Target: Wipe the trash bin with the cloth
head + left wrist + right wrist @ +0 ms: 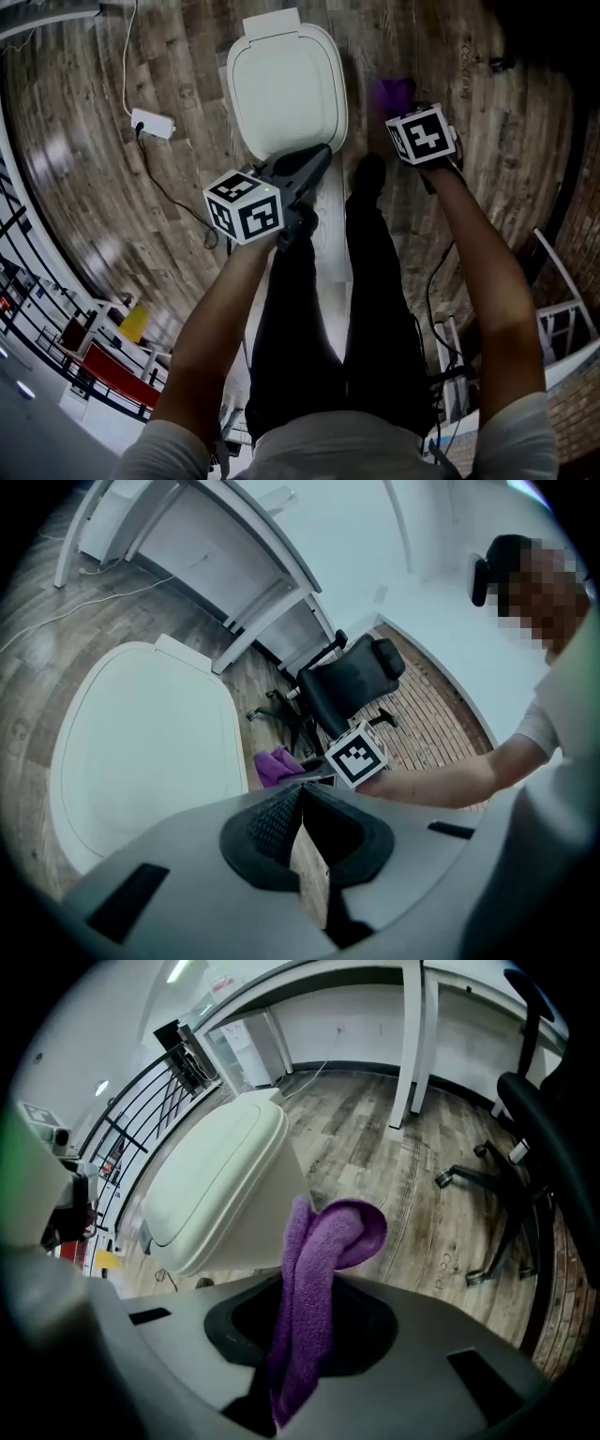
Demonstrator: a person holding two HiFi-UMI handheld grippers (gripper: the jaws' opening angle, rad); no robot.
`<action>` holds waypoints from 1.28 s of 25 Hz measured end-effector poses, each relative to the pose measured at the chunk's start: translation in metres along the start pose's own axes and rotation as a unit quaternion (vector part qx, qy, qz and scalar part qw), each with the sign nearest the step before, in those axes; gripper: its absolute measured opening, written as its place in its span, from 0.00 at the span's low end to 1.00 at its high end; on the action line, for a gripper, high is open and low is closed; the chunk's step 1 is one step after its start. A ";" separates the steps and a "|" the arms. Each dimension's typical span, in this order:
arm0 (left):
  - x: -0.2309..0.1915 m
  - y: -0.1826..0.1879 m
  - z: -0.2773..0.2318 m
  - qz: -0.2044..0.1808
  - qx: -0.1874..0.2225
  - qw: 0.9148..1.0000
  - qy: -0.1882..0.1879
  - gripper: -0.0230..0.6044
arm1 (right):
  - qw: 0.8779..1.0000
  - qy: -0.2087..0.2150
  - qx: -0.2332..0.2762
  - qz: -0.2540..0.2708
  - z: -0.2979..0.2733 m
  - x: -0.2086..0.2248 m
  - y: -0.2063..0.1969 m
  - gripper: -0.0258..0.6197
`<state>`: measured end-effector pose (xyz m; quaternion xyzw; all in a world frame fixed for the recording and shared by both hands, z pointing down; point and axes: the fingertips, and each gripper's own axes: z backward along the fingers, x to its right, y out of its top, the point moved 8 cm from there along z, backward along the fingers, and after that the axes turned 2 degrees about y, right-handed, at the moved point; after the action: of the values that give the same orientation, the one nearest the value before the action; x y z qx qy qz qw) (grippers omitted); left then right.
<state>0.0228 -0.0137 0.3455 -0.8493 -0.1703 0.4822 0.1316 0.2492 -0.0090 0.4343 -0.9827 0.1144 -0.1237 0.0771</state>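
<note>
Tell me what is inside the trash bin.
Nothing shows: the trash bin has its lid shut, hiding the inside. The cloth sits clamped in the right gripper, outside it.

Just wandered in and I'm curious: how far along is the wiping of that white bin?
Barely begun. Done: the purple cloth is picked up, clamped between the fingers of the right gripper. In hand: that gripper holds it beside the trash bin, apparently not touching it. The left gripper is shut and empty over the lid's near edge. Left: all the wiping, lid and sides.
</note>
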 end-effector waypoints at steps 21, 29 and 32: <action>-0.025 0.013 0.015 0.019 0.039 0.999 0.018 0.04 | 0.937 -0.072 0.085 0.330 0.000 -0.021 0.201 0.16; -0.031 0.010 0.024 0.017 0.038 0.999 0.019 0.04 | 0.926 -0.065 0.066 0.366 -0.010 -0.031 0.190 0.16; -0.030 0.007 0.023 0.017 0.036 0.999 0.016 0.04 | 0.921 -0.067 0.059 0.379 -0.010 -0.030 0.180 0.16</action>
<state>-0.0106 -0.0313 0.3546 -0.8544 -0.1358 0.4764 0.1565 0.1813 -0.1763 0.4043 -0.8656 0.4651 -0.0259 0.1839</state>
